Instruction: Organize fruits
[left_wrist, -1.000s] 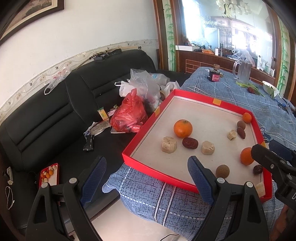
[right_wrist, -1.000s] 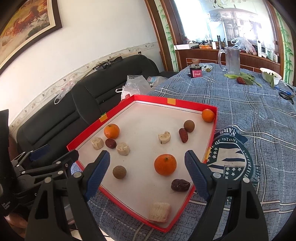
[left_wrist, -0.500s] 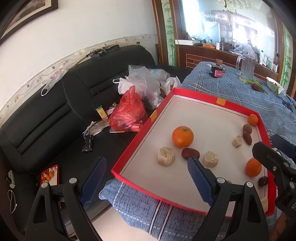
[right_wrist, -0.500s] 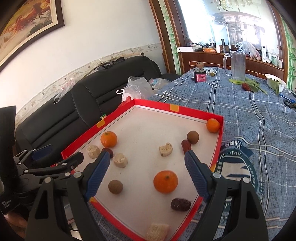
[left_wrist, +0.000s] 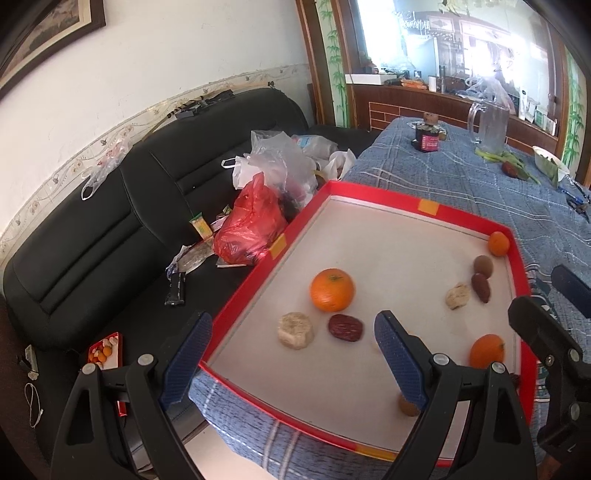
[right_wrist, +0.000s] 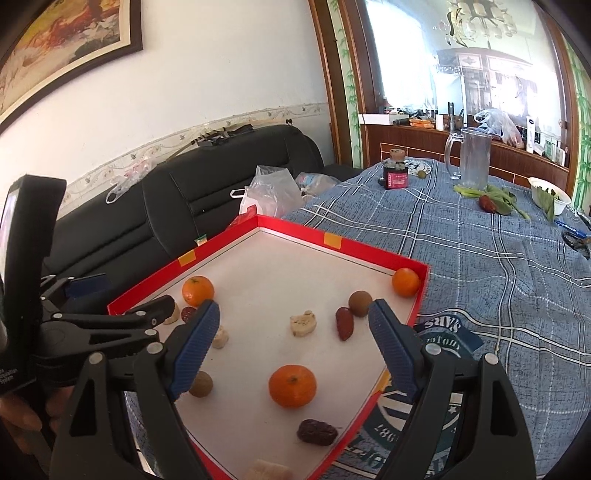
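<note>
Three oranges, three red dates, three brown round fruits and several pale cake-like pieces are seen scattered across the red tray (right_wrist: 373, 248), with no kind gathered into a group, so the sorting is judged to be barely begun, if at all. In the right wrist view, one orange (right_wrist: 292, 385) is found near the tray's middle toward six o'clock, a second orange (right_wrist: 198, 290) at ten o'clock, and a small orange (right_wrist: 405, 282) in the corner at two o'clock. A red date (right_wrist: 317, 432) is set just below the middle orange; another date (right_wrist: 344, 323) lies touching or nearly touching a brown round fruit (right_wrist: 360, 303) at one o'clock. A pale piece (right_wrist: 303, 323) is placed just left of that date.

The right gripper (right_wrist: 291, 347) is held wide open above the tray, and nothing is gripped. The left gripper (left_wrist: 291, 358) is likewise spread wide and empty over the tray's near-left edge; the large orange, a date (left_wrist: 345, 328) and a pale cake (left_wrist: 295, 330) are seen ahead of it.

Around the tray, a blue checked tablecloth (right_wrist: 498, 258) is spread; a glass pitcher (right_wrist: 472, 158) stands at twelve o'clock, well apart. Everything is still to be grouped.
</note>
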